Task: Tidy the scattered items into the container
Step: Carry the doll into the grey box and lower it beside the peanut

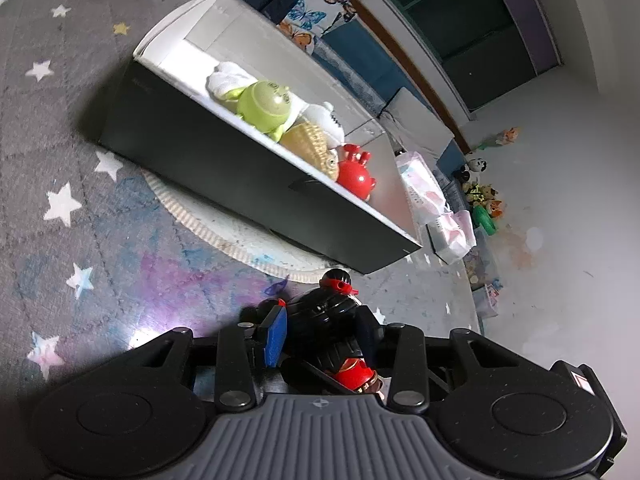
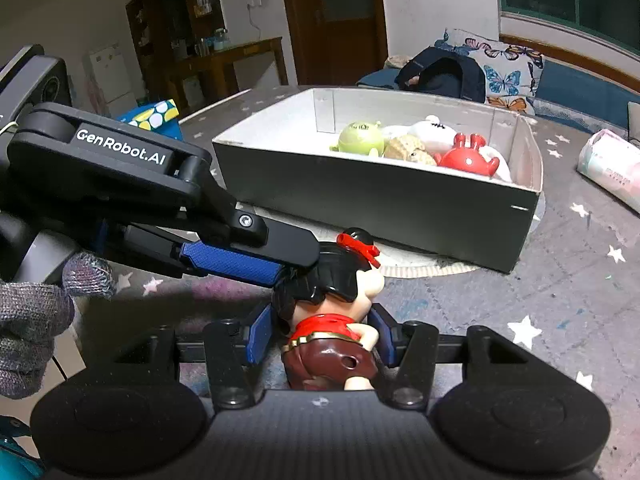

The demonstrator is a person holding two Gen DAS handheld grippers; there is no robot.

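A doll figure [image 2: 332, 312] with black hair, a red hair bow and red clothes stands between both grippers on the starry mat. My right gripper [image 2: 322, 338] is shut on its body. My left gripper [image 1: 320, 330] is shut on its head [image 1: 324, 312]; its blue-padded finger [image 2: 240, 266] reaches in from the left in the right wrist view. Just beyond stands the open box [image 2: 380, 204] with black outer walls and a white inside. It holds a green toy [image 2: 360, 140], a tan knitted toy [image 2: 408, 148], a white plush [image 2: 434, 130] and a red crab toy [image 2: 466, 156].
The box [image 1: 224, 160] rests on a round white mat [image 1: 240, 236] on the grey star rug [image 1: 60, 200]. A pink-white package [image 2: 612, 168] lies to the right of the box. A butterfly cushion [image 2: 500, 68] and dark bag [image 2: 440, 72] sit behind it. Small toys [image 1: 484, 196] lie on the far floor.
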